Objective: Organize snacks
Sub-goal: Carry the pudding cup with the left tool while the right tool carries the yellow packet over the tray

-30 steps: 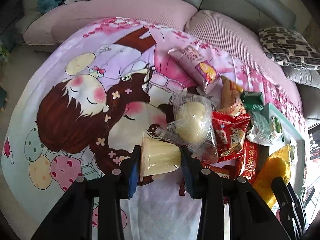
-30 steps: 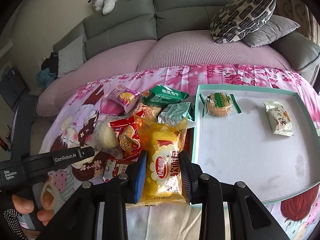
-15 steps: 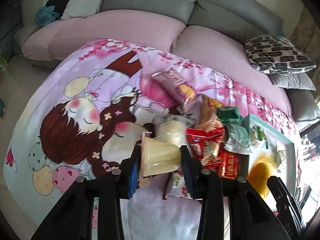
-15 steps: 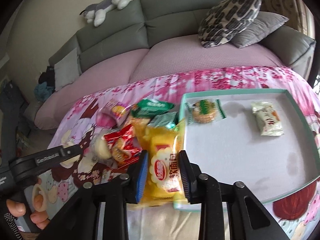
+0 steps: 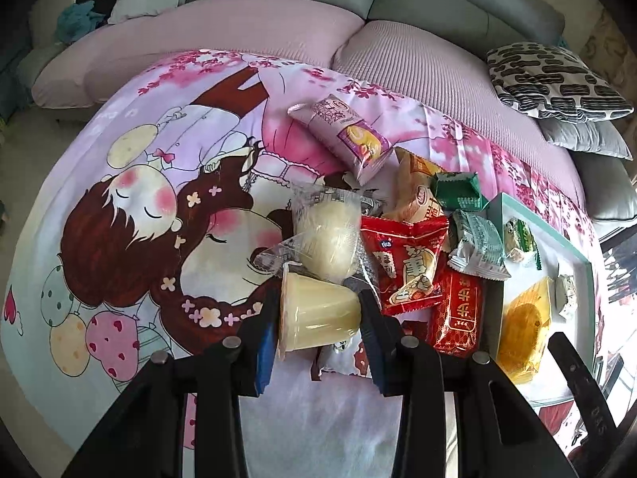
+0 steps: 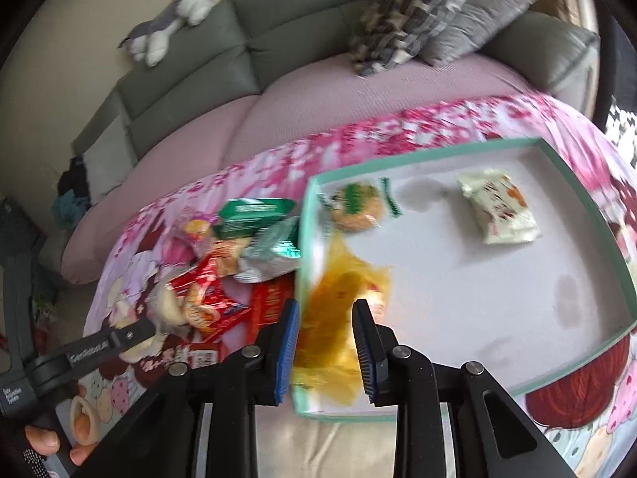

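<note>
Left claw [image 5: 318,314] grips jelly cup [image 5: 316,312]; right claw [image 6: 326,338] view alone shows its yellow packet [image 6: 342,310] pinched.

left gripper handle [image 6: 107,342]: "GenRobot.AI" | handle base [image 6: 14,394]: "Data Acquisition System" | right gripper arm [image 5: 589,406]: "DAS" | red packets [image 5: 410,267]: large Chinese characters, not legible | other wrappers: print too small or blurred

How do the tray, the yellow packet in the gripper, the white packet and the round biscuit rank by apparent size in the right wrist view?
1. tray
2. yellow packet, though nearness to the camera inflates it
3-4. white packet and round biscuit: too alike to rank
</note>
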